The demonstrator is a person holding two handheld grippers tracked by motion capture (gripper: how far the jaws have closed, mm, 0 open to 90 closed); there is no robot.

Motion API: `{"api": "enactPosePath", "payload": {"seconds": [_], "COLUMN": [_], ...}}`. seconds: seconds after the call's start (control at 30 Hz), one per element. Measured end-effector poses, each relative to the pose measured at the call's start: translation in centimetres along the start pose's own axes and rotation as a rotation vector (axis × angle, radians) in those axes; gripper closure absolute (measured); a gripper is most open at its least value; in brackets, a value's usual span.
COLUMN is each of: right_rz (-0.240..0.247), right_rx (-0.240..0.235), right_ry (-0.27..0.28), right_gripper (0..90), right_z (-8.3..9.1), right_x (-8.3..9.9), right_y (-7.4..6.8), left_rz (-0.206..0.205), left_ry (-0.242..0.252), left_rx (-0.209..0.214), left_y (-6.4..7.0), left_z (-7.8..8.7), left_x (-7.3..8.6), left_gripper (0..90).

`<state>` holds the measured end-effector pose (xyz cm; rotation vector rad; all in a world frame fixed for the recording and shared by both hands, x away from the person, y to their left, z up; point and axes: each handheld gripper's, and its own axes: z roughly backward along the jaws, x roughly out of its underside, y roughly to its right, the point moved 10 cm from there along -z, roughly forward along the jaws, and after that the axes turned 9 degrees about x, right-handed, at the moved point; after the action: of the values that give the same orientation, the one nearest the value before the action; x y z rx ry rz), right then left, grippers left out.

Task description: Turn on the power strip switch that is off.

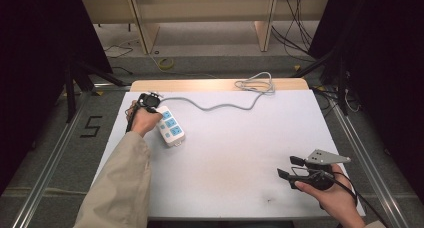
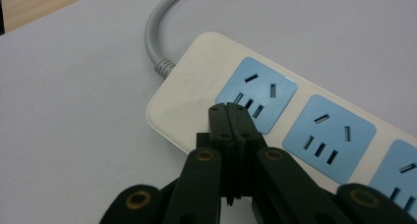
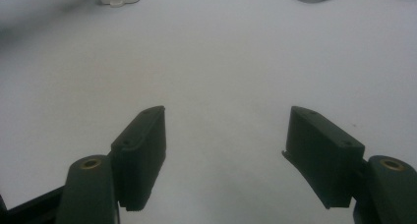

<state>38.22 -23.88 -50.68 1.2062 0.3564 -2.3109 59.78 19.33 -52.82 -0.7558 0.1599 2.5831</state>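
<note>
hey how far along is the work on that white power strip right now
Early, by the look of it. Done: the left gripper, jaws shut together and holding nothing, has its tips at the power strip, by the first blue socket at the cord end. In hand: that contact, perhaps a push or press. Left: the grey cord lies loose across the table, and the right gripper waits open, apart.
</note>
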Motion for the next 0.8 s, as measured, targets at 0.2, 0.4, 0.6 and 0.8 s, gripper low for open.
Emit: {"api": "enactPosePath", "payload": {"seconds": [0.2,0.4,0.6,0.8], "right_rz": [0.001,-0.001,0.001,0.001], "right_rx": [0.000,0.000,-0.002,-0.004], "right_ry": [0.003,0.000,-0.001,0.004], "right_gripper": [32.0,32.0,32.0,32.0], "right_z": [0.04,0.03,0.01,0.10], "right_x": [-0.03,-0.02,-0.01,-0.06], "right_y": [-0.02,0.01,-0.10,-0.13], "left_rz": [0.016,0.020,0.028,0.051], "left_ry": [0.000,-0.010,-0.012,0.006], "left_rx": [0.008,0.004,0.015,0.015], "left_y": [0.03,0.03,0.48,0.26], "left_z": [0.00,-0.06,-0.15,-0.10], "left_x": [0.10,0.13,0.22,0.09], "left_gripper": [90.0,90.0,90.0,90.0]}}
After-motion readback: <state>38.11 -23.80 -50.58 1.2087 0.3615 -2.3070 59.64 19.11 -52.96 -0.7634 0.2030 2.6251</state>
